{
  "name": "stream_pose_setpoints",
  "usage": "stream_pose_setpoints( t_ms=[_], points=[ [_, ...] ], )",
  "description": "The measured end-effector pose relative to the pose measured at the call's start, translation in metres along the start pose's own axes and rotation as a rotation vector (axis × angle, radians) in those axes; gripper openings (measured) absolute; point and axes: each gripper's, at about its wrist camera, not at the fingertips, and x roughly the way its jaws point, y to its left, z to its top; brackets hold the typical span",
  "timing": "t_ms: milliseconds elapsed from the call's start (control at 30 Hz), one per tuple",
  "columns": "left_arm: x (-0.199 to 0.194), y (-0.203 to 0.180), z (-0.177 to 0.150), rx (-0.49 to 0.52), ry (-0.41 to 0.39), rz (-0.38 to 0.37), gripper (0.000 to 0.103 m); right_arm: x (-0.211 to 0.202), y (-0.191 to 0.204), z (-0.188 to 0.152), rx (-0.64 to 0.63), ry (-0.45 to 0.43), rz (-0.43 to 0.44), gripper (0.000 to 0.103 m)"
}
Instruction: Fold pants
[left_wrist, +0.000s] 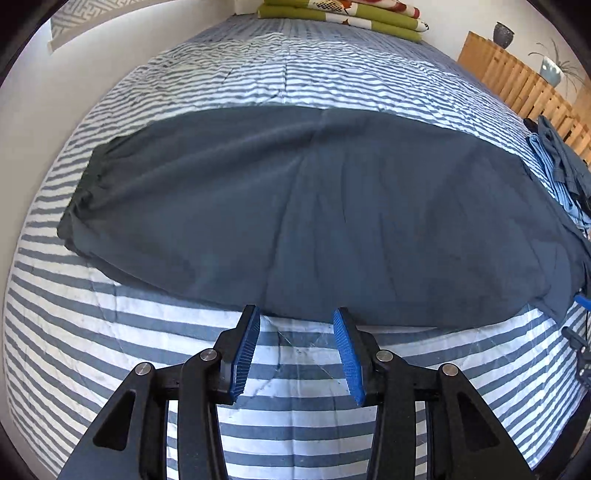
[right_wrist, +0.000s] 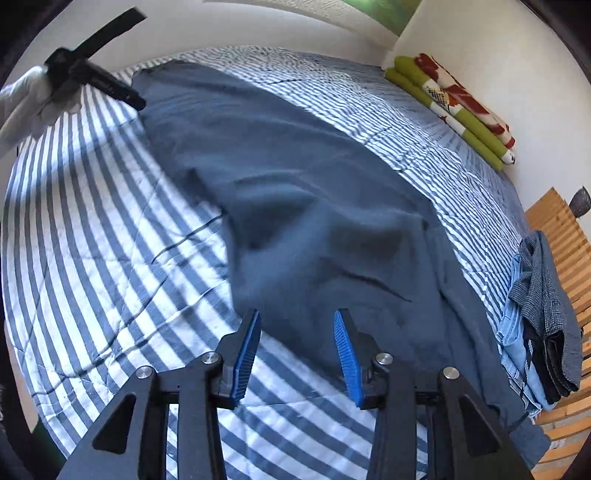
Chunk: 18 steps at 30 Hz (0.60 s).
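Dark blue-grey pants (left_wrist: 295, 206) lie spread flat across the striped bed, folded lengthwise, with the gathered waistband at the left in the left wrist view. My left gripper (left_wrist: 296, 314) hovers open just in front of the pants' near edge, nothing between its blue pads (left_wrist: 245, 354). In the right wrist view the same pants (right_wrist: 288, 192) run from the far left corner toward the lower right. My right gripper (right_wrist: 297, 315) is open over the near edge of the cloth, holding nothing. The left gripper (right_wrist: 96, 79) shows at the upper left, held by a white-sleeved arm (right_wrist: 22, 107).
The bed has a blue-and-white striped quilt (left_wrist: 280, 74). Folded green and patterned blankets (right_wrist: 454, 107) lie at the head of the bed. A pile of folded clothes (right_wrist: 539, 317) sits at the bed's right edge beside a wooden slatted panel (left_wrist: 517, 85).
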Motion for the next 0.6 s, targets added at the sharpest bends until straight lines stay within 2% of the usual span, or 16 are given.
stream_pose_setpoints(
  t_ms=[133,167,200,233,267,333,400,467,600],
  points=[
    [-0.003,-0.014,-0.013,0.017,-0.023,-0.031,0.045,0.019,0.023,0.004,-0.036,0.005,-0.137,0.043],
    [-0.008,-0.019,-0.016,0.032,-0.036,-0.041,0.045,0.023,0.022,0.009,-0.036,0.006,-0.148,0.040],
    [-0.014,-0.024,-0.020,0.048,-0.053,-0.055,0.045,0.023,0.018,0.012,-0.020,0.014,-0.128,0.020],
    [-0.019,-0.031,-0.024,0.064,-0.067,-0.075,0.045,0.023,0.009,0.016,0.011,0.030,-0.090,0.008],
    [-0.023,-0.038,-0.027,0.084,-0.075,-0.100,0.045,0.021,-0.001,0.020,0.051,0.040,-0.048,0.000],
    [-0.028,-0.055,-0.033,0.124,-0.087,-0.141,0.045,0.012,-0.026,0.029,0.140,0.025,0.020,0.000],
    [-0.030,-0.081,-0.040,0.182,-0.089,-0.194,0.045,0.004,-0.048,0.039,0.206,0.006,0.030,0.000],
    [-0.031,-0.114,-0.044,0.268,-0.101,-0.243,0.045,0.001,-0.067,0.049,0.269,0.009,0.088,0.000],
    [-0.033,-0.176,-0.046,0.415,-0.141,-0.303,0.045,0.000,-0.089,0.065,0.340,0.014,0.147,0.000]
  ],
)
